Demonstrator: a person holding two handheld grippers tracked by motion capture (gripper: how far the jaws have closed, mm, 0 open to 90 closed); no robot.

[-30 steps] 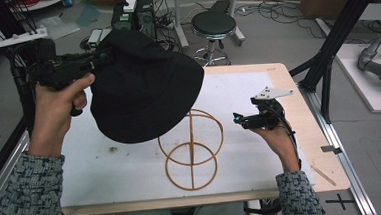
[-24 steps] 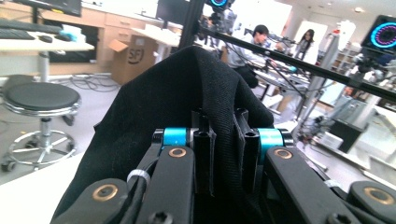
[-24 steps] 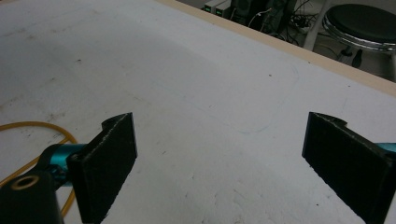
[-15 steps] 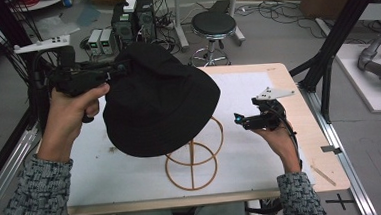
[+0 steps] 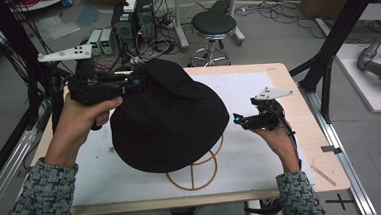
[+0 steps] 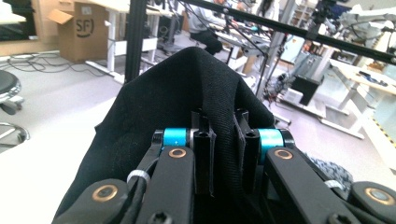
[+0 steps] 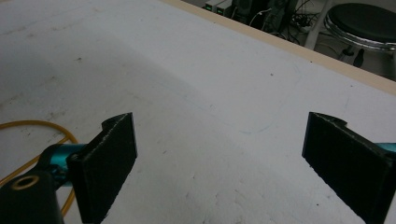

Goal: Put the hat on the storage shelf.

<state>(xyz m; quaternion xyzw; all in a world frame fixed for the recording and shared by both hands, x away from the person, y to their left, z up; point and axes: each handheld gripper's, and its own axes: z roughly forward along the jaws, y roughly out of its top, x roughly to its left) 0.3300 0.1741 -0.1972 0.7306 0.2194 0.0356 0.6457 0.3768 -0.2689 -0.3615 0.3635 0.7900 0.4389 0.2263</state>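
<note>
1. Left gripper (image 5: pixel 136 82) pinching a fold of the black bucket hat (image 5: pixel 169 116); jaws pressed onto the fabric, as the left gripper view (image 6: pixel 220 154) confirms, cloth rising ahead of and above the jaws.
2. Hat hanging from the jaws, draping over the top of the wooden ring stand (image 5: pixel 196 166); stand's base hoop lying on the white mat (image 5: pixel 261 153) of the desk (image 5: pixel 308 145), below and beyond the jaws' tip.
3. Right gripper (image 5: pixel 239 119) resting low over the mat, jaws spread wide with nothing between them (image 7: pixel 219 154); a piece of the stand's hoop (image 7: pixel 28 128) showing just left of those jaws.
4. Step in hand, by judgement: seating the hat on the stand.
5. Next move, likely: lowering the hat until its crown sits centred on the stand's upper ring, then parting the left jaws; risk of a lopsided drape or of tipping the light stand if pulled sideways.
</note>
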